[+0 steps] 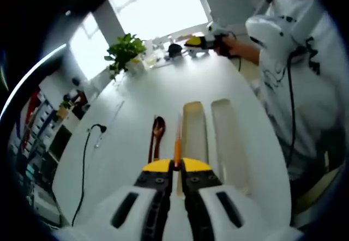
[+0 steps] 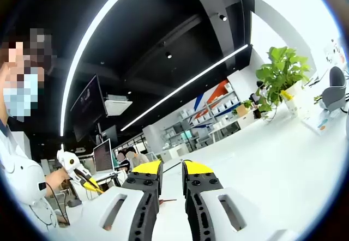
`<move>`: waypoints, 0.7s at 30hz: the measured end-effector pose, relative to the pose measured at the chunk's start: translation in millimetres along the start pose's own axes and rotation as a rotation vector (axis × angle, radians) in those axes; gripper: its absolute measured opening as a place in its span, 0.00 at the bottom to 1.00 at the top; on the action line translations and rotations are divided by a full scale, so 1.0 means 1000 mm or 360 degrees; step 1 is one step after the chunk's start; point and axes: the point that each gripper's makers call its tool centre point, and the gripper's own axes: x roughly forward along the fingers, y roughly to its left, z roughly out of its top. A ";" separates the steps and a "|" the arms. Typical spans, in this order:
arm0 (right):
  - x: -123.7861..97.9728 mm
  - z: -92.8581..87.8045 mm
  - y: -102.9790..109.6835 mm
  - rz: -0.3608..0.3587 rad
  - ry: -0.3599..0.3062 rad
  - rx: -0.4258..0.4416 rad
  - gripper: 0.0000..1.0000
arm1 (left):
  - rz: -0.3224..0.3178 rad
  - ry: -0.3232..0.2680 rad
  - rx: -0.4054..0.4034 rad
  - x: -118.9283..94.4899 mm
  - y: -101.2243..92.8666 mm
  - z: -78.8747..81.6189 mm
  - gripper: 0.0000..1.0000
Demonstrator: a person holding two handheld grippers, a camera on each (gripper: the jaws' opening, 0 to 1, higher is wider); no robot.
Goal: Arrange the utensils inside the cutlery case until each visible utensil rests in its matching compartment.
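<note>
My left gripper is shut on a thin orange utensil, which points away from me over the white table. A brown wooden spoon lies on the table just left of the orange piece. To its right is the cream cutlery case, with two long compartments that look empty. Far across the table a hand holds my right gripper in the air. In the right gripper view, that gripper is open with nothing between its jaws, well above the table.
A potted plant and small items stand at the table's far end. A black cable runs along the left side. A person in white stands at the right edge. The plant and office shelves also appear in the right gripper view.
</note>
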 end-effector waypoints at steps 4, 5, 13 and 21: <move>0.003 0.000 0.001 0.0012 0.0006 0.0003 0.14 | -0.0010 -0.0102 -0.0018 -0.004 -0.005 0.009 0.05; 0.004 0.000 0.002 0.0016 0.0007 0.0000 0.14 | -0.0027 -0.0122 -0.0038 -0.005 -0.007 0.011 0.05; 0.006 -0.003 0.003 0.0017 0.0020 0.0004 0.14 | -0.0059 -0.0311 -0.0032 -0.013 -0.014 0.038 0.05; 0.010 -0.007 0.009 0.0040 0.0017 0.0006 0.14 | -0.0063 -0.0333 0.0117 -0.007 -0.023 0.070 0.05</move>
